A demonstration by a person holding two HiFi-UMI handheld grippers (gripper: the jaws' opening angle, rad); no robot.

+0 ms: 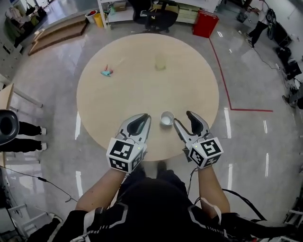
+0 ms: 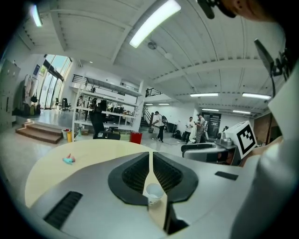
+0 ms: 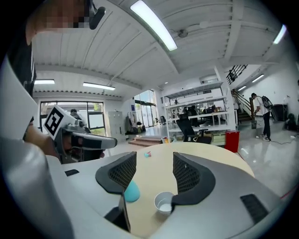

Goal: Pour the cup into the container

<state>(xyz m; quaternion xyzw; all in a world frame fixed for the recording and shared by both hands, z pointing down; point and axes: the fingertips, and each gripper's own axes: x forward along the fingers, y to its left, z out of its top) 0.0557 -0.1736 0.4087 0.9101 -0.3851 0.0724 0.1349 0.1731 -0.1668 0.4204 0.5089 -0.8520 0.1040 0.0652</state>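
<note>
A small white cup [image 1: 166, 118] stands upright near the round table's [image 1: 118, 94] front edge, between my two grippers. My right gripper [image 1: 182, 118] is open just right of it; in the right gripper view the cup [image 3: 164, 203] sits low beside the right jaw, and the pads do not press on it. My left gripper [image 1: 143, 117] rests shut and empty left of the cup. In the left gripper view the cup [image 2: 154, 193] shows just beyond the closed jaws. A pale, see-through container [image 1: 161, 64] stands at the far side of the table.
A small teal and pink thing [image 1: 107, 72] lies at the table's far left. A red bin [image 1: 204, 23], a black chair [image 1: 158, 14] and shelves stand beyond the table. Several people stand far off in the left gripper view. A red floor line [image 1: 222, 75] runs right of the table.
</note>
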